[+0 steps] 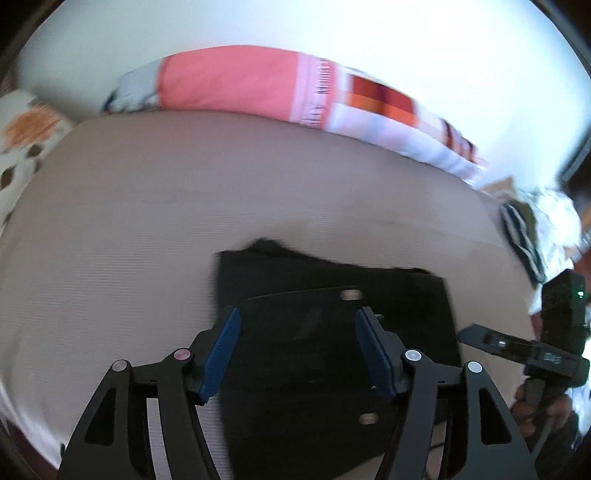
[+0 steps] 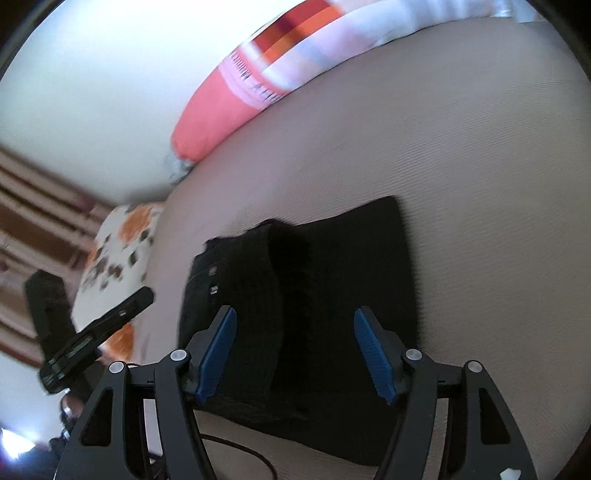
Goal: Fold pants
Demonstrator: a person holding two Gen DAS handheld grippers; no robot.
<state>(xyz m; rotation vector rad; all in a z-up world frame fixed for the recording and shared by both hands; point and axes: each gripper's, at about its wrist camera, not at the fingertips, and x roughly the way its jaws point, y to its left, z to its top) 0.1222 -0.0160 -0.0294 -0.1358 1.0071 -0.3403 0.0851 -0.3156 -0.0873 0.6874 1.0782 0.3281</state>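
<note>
Already folded into a compact dark rectangle, by the look of it: black pants (image 2: 317,295) lying flat on the beige bed cover (image 1: 147,206), layers stacked, a button or rivet glinting at the left edge in the right wrist view. Judged nearly complete, with perhaps a last smoothing or squaring of edges left; impossible to tell from the blurred frames whether another fold was intended.

Seen behind, largest first: a pale wall (image 1: 332,26) filling the top of both views; the wide ribbed cover stretching across the bed; a long coral, pink and orange striped pillow (image 1: 229,81) lined up against the wall; a white cushion with orange and brown blotches (image 2: 118,251) at the bed's corner; striped and pale laundry (image 1: 524,236) heaped at the far right in the left wrist view.

Held above the pants, touching nothing visible: left gripper (image 1: 299,350), blue pads spread wide, nothing between them; right gripper (image 2: 295,350) likewise wide apart and empty, poised over the near edge of the cloth. Glimpsed beside each, the other tool's black body.
</note>
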